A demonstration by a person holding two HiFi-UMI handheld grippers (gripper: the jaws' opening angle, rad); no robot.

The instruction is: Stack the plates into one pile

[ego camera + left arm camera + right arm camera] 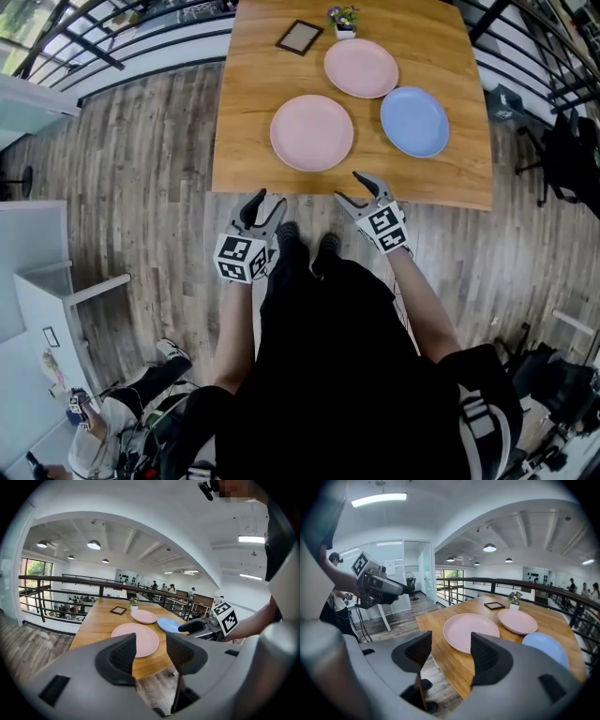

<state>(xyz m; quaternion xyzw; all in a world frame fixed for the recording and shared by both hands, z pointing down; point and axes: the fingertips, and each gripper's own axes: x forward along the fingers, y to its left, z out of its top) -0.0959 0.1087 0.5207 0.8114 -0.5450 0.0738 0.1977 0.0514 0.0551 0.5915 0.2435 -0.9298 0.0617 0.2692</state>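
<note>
In the head view, three plates lie apart on the table (248, 112): the near pink plate (311, 132), the far pink plate (361, 67) and the blue plate (414, 121). None is on another, so I judge that the stacking has not begun and I am at the approach. My left gripper (262, 202) hangs over the floor just before the table's near edge. My right gripper (359, 192) is at that edge, between the near pink plate and the blue plate. A frame (300, 37) and a flower pot (344, 21) stand at the far side, near the far pink plate.

In the left gripper view, the jaws of my left gripper (149, 651) are spread with nothing between them. The near pink plate (140, 637) is straight ahead of them, and the right gripper (197, 626) is at the right.

In the right gripper view, the jaws of my right gripper (451, 651) are also spread and empty. The near pink plate (469, 631) lies ahead, and the blue plate (546, 648) is to its right.

For the next move, I think one jaw must slide under a plate's low rim while the other comes over it. The blue plate reaches close to the right edge of the table, so its rim looks easy to take from there. The wood between the plates is bare, and I have room to carry a plate. Only the far corner is crowded.
</note>
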